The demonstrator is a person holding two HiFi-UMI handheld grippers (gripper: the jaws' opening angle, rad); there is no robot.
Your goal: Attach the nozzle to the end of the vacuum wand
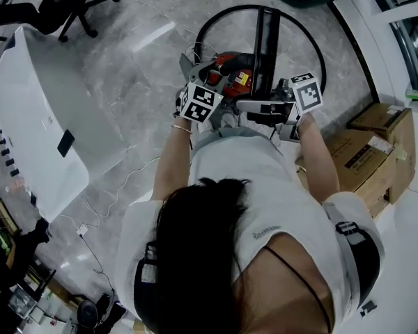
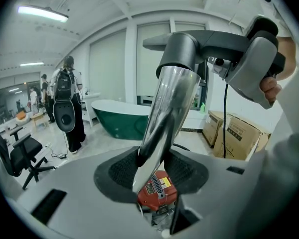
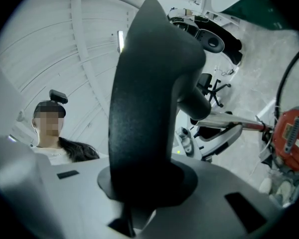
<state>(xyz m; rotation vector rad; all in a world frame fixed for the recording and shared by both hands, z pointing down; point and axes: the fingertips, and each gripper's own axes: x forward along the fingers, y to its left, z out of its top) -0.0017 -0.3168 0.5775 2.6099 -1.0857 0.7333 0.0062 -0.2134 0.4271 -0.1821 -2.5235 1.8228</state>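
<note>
You are stretching both forearms (image 1: 171, 160) forward over the red vacuum body (image 2: 157, 192), left gripper (image 2: 155, 172) clamping the shiny wand (image 2: 170, 108), right gripper (image 3: 139, 185) pinching the dark nozzle (image 3: 144, 93) at the wand's upper end

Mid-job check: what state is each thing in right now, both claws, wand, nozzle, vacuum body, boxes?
left claw: shut on wand
right claw: shut on nozzle
wand: tilted, upper end inside the nozzle's collar
nozzle: sits on the wand's end; whether it has latched cannot be told
vacuum body: red, at the wand's lower end
cardboard boxes: closed
</note>
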